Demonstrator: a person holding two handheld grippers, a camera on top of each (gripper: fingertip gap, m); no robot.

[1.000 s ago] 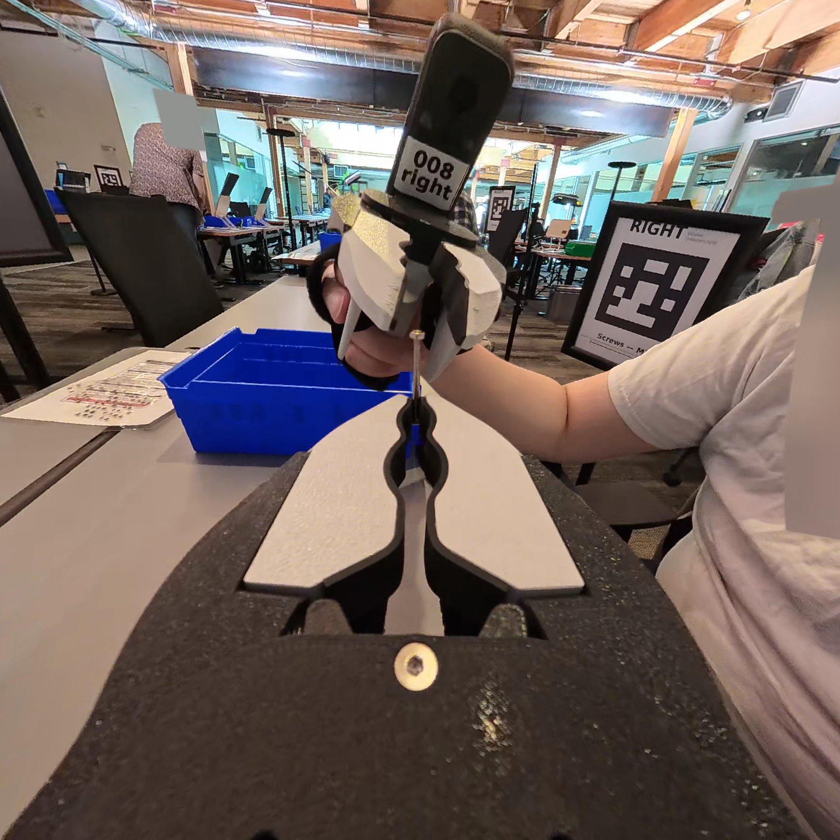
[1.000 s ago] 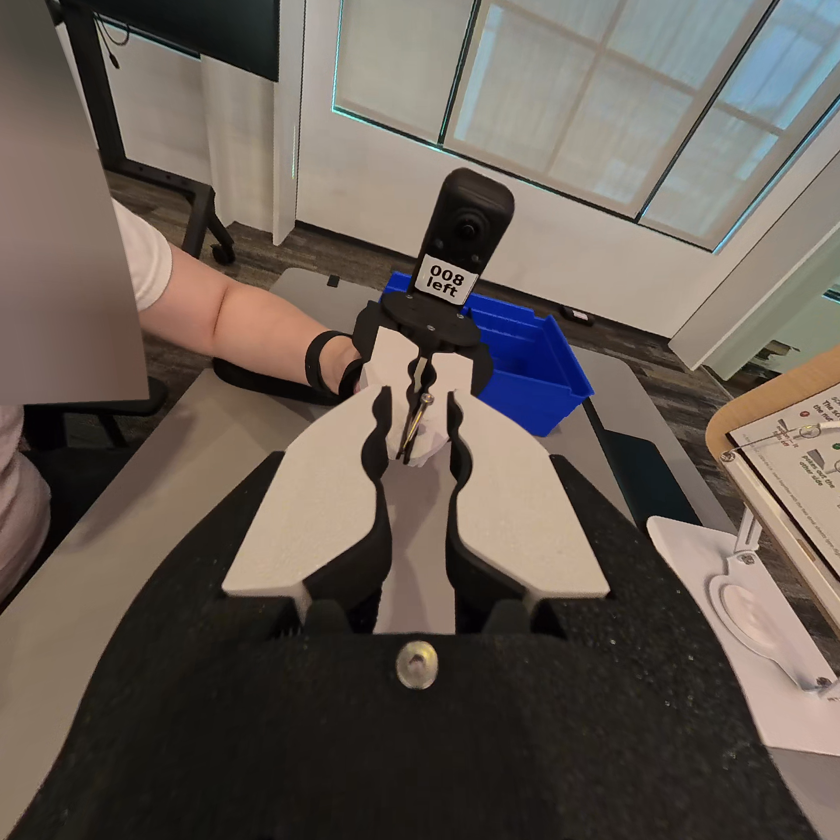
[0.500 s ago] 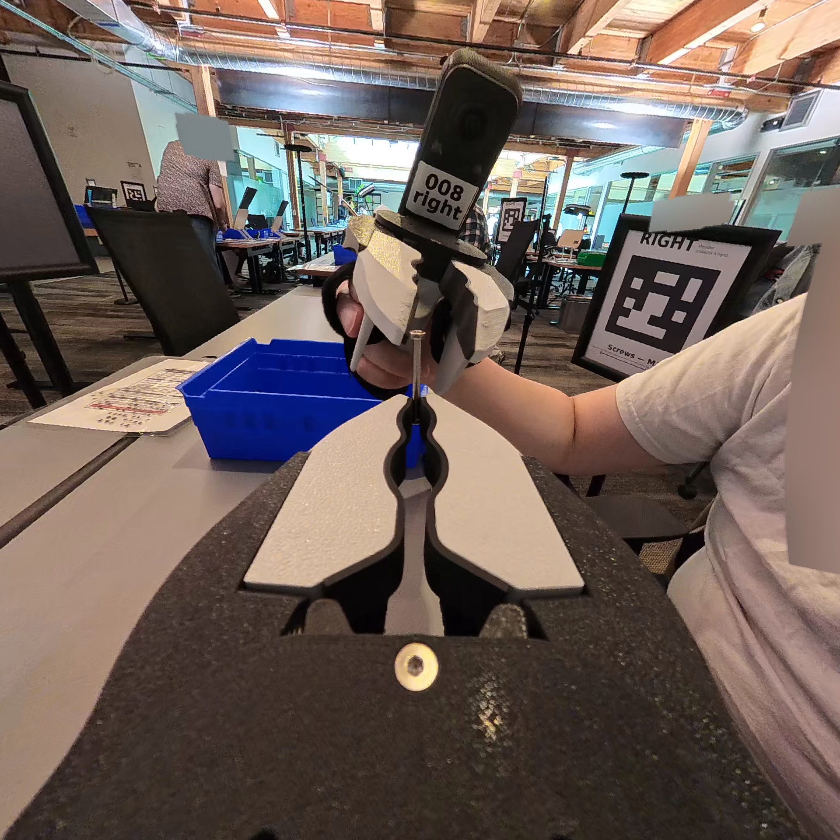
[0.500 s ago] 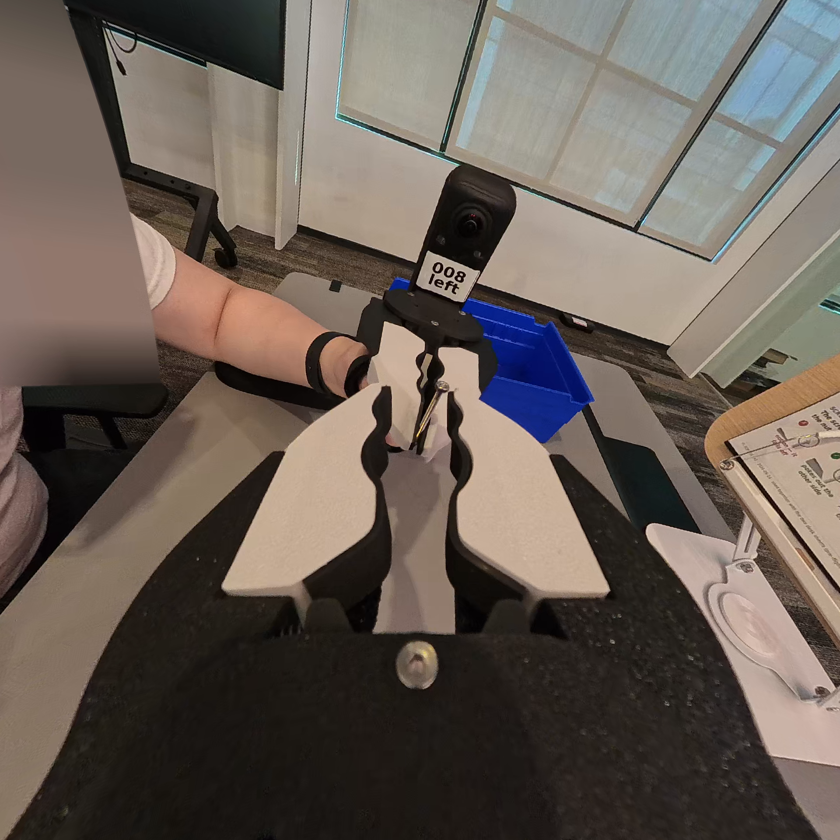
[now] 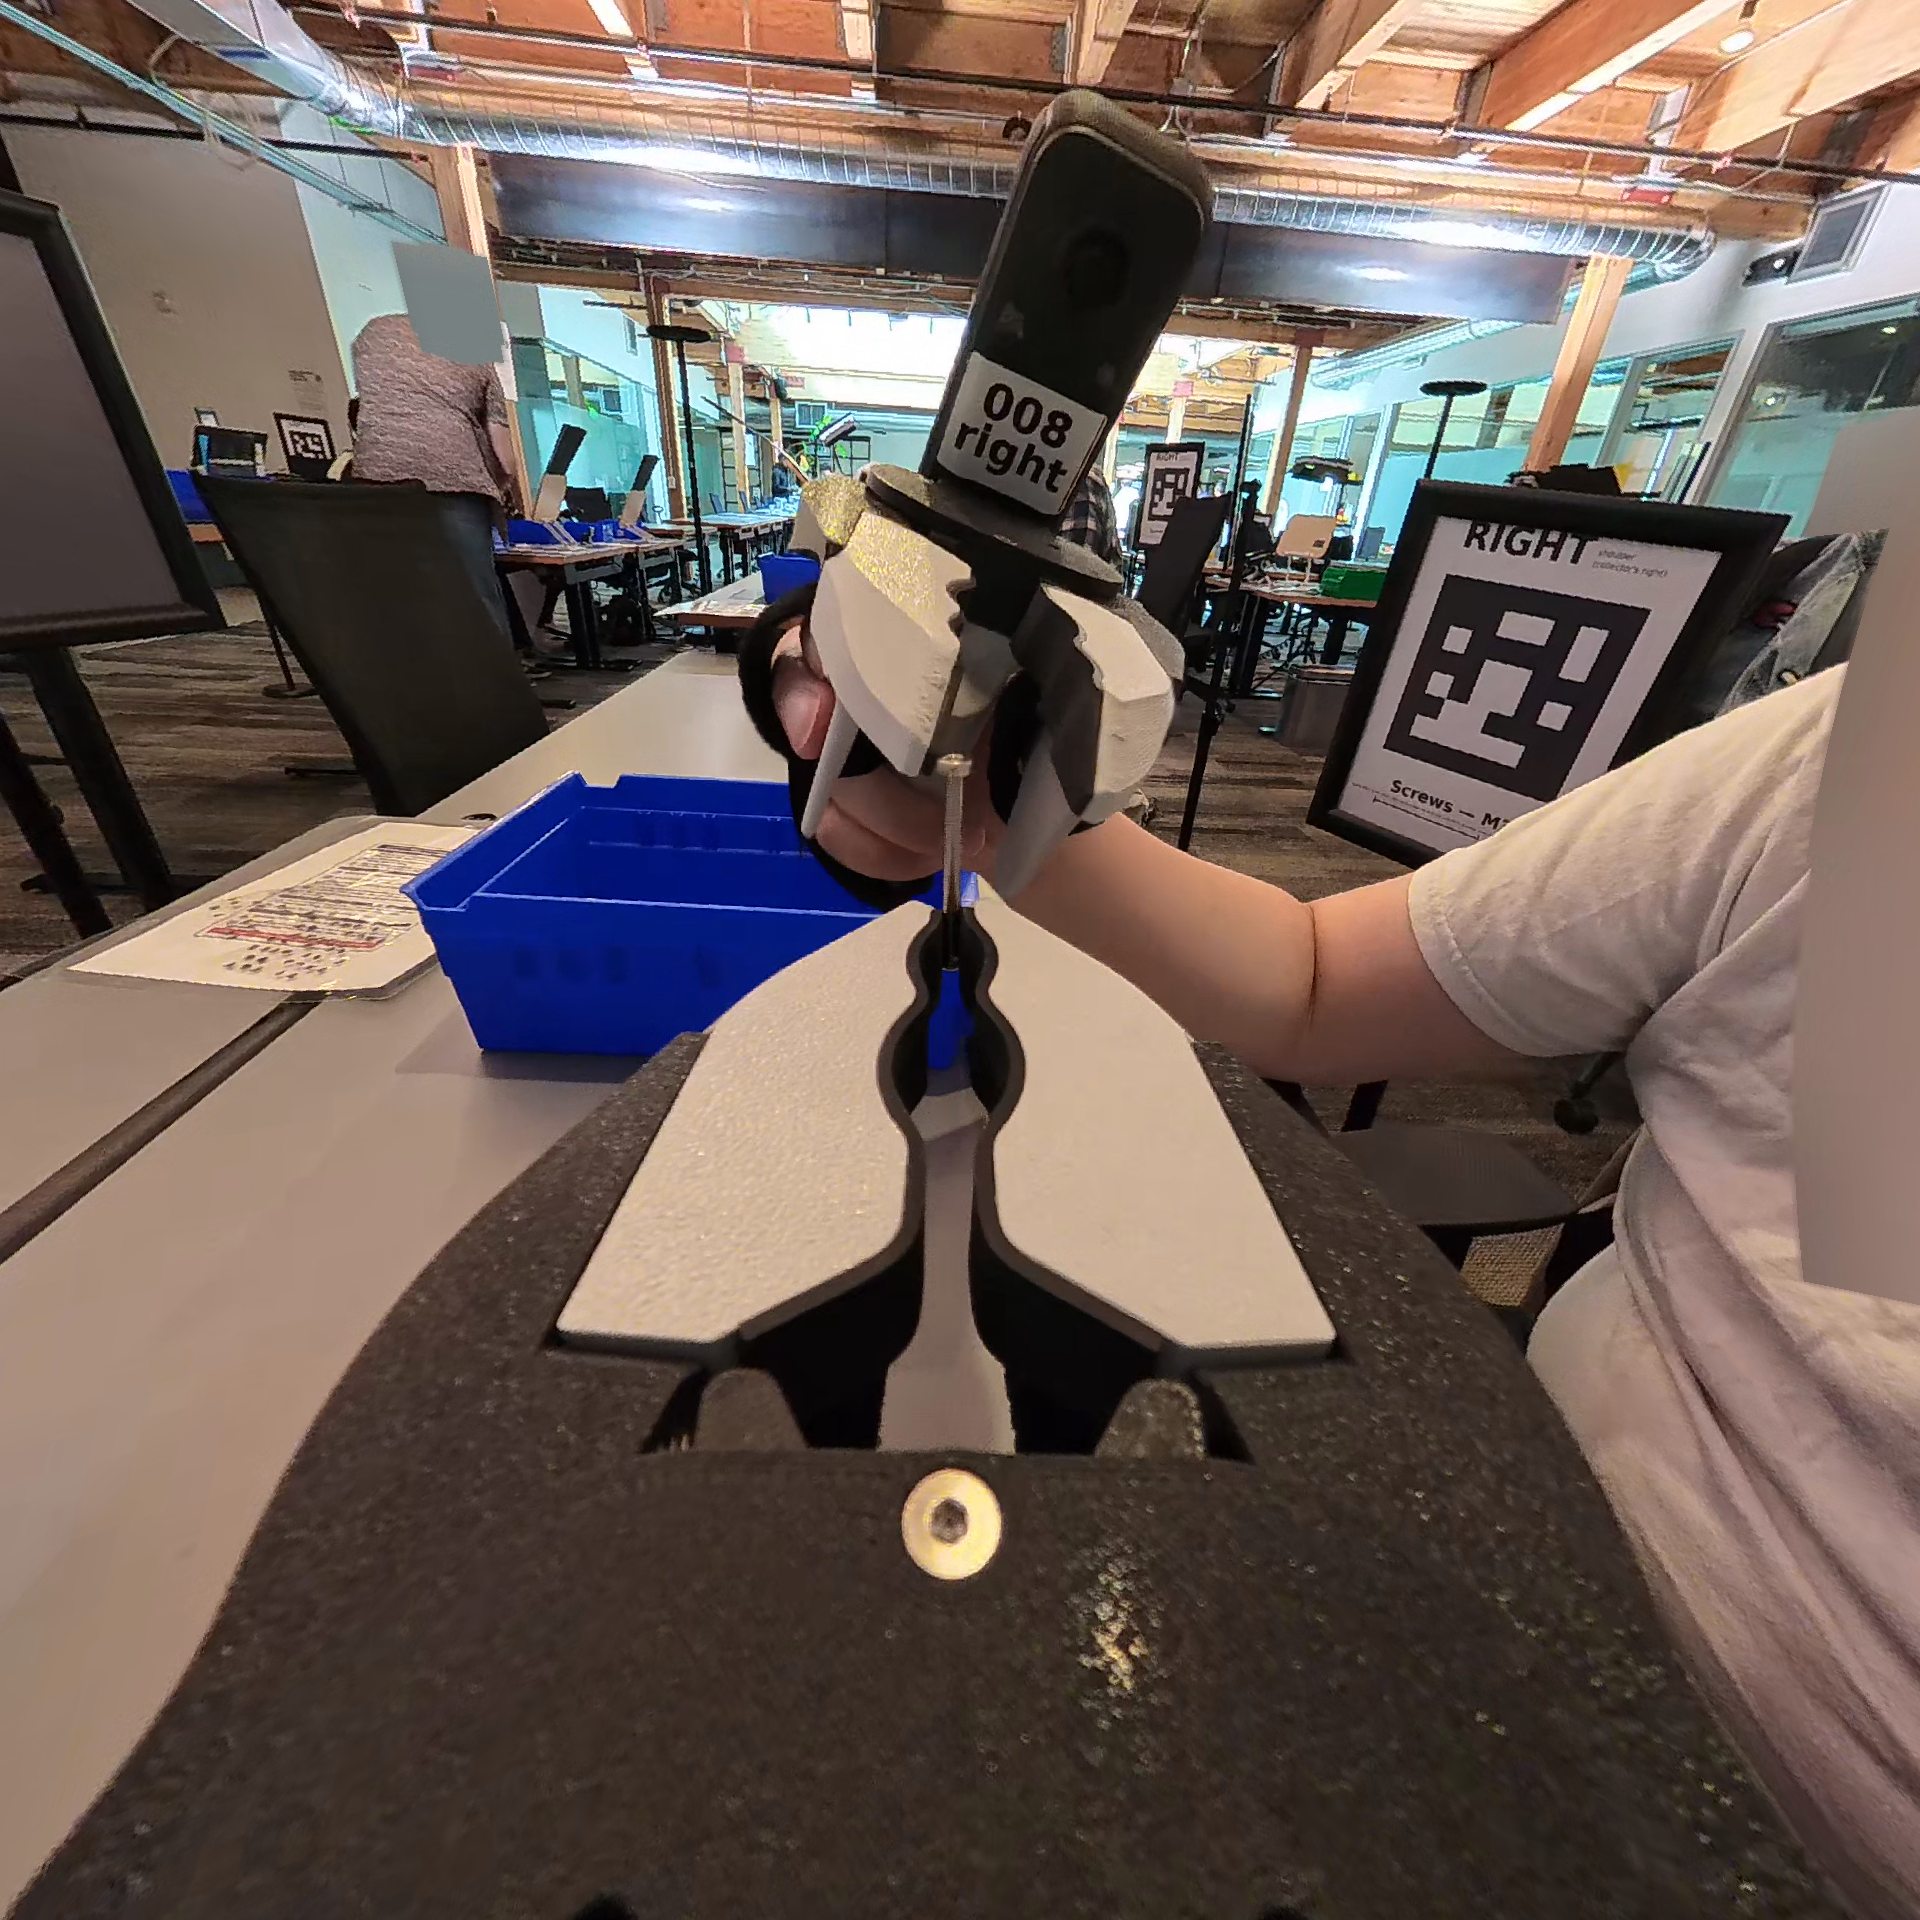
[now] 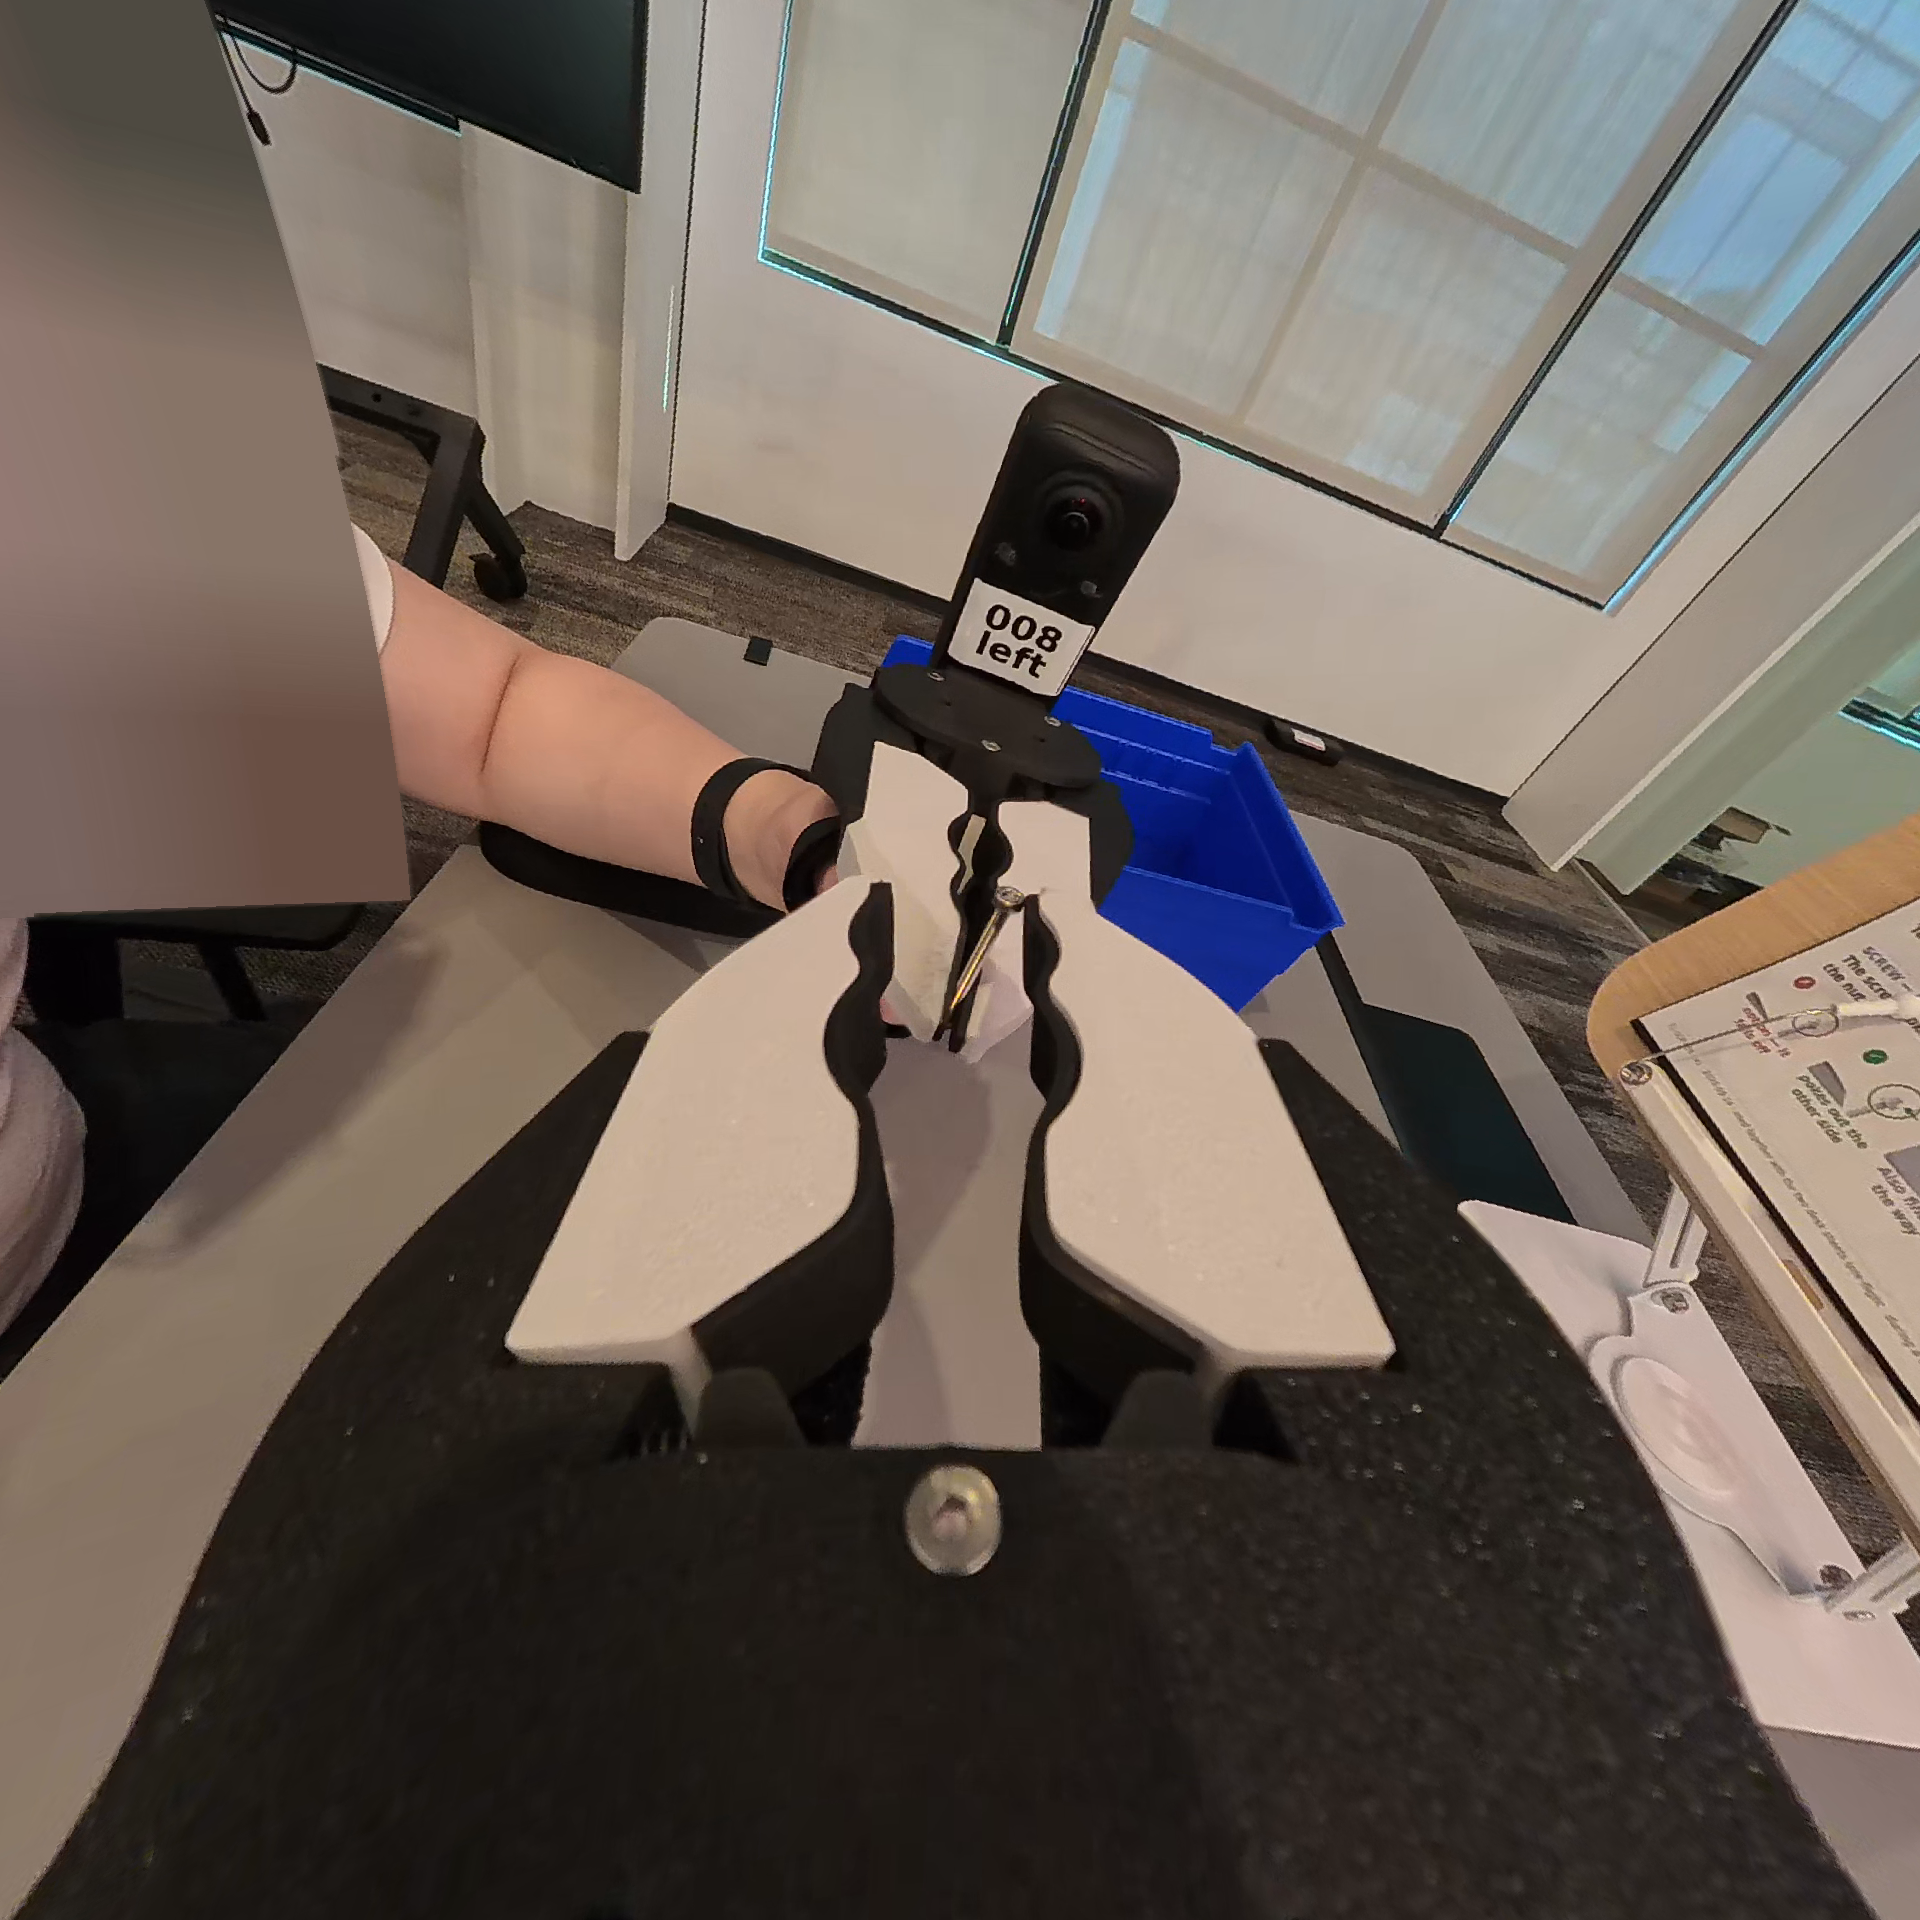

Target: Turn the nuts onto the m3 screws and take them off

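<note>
My left gripper (image 5: 951,920) is shut on the lower end of a thin m3 screw (image 5: 951,831), which stands up from its tips. It also shows in the right wrist view (image 6: 951,1029), holding the screw (image 6: 977,956) tilted. My right gripper (image 6: 954,902) is open and faces the left one. The screw's head lies between its fingertips, close to the right fingertip (image 6: 1031,914). In the left wrist view the right gripper (image 5: 920,857) hangs over the screw's head, held by a hand. I cannot make out a nut.
A blue bin (image 5: 623,935) stands on the grey table (image 5: 208,1247) behind the grippers; it also shows in the right wrist view (image 6: 1195,883). A printed sheet (image 5: 301,925) lies to the left. A framed sign (image 5: 1527,665), an instruction board (image 6: 1818,1091) and a white holder (image 6: 1662,1403) are at the right. The grippers are tip to tip, or close to it.
In the right wrist view the screw's head has drifted from the middle of the open fingers towards the right fingertip. Both grippers keep their states.
</note>
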